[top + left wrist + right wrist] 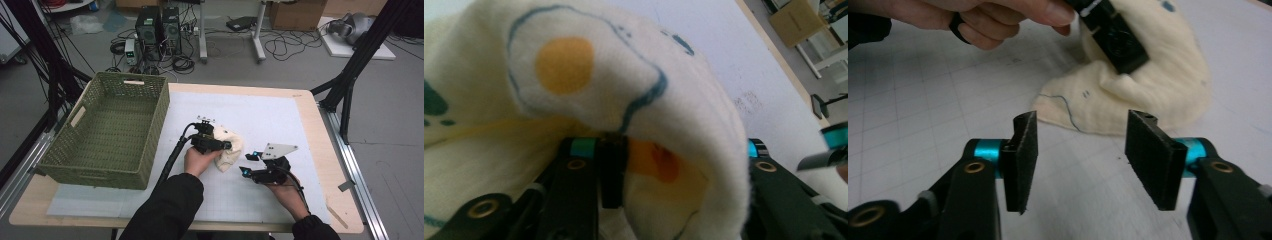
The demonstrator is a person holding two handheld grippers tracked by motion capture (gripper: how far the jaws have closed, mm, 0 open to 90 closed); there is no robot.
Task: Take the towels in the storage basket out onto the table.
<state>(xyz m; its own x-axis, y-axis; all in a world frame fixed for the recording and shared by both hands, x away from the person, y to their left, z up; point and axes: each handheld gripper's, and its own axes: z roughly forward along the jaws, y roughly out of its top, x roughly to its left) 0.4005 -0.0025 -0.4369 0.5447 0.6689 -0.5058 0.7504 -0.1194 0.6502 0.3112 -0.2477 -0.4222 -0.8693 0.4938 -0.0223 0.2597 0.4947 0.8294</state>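
High view: cream cloth [229, 148] lies bunched near the middle of the white gridded mat [280, 120] on the surface, right of the green woven basket [107, 132]. Left claw [223, 145] is into the cloth's left side; right claw [246, 164] hovers just near-right of the bundle, not touching it. The basket holds nothing that I can see.

Left gripper view: the cloth, printed with a fried-egg pattern [574, 75], is draped over and between the jaws. The jaws stand fairly wide, with fabric bulging through the gap; one pad [611, 170] presses a fold, but I cannot tell whether the cloth is actually pinched or only hooked.

- Risk: if the claw lifts without closing on a real fold, the cloth could slide off, because it is soft and loosely bunched.
- Risk: a grip on only the top layer would let the rest unroll and drag across the mat.

Right gripper view: right claw is wide open and empty, jaws aimed at the near edge of the cloth [1128, 95]. The left hand [988, 20] and its gripper sit beyond, on the bundle.

- Risk: closing too low would catch the mat rather than the thin edge lying flat.
- Risk: the two grippers are near each other; advancing could knock them together.
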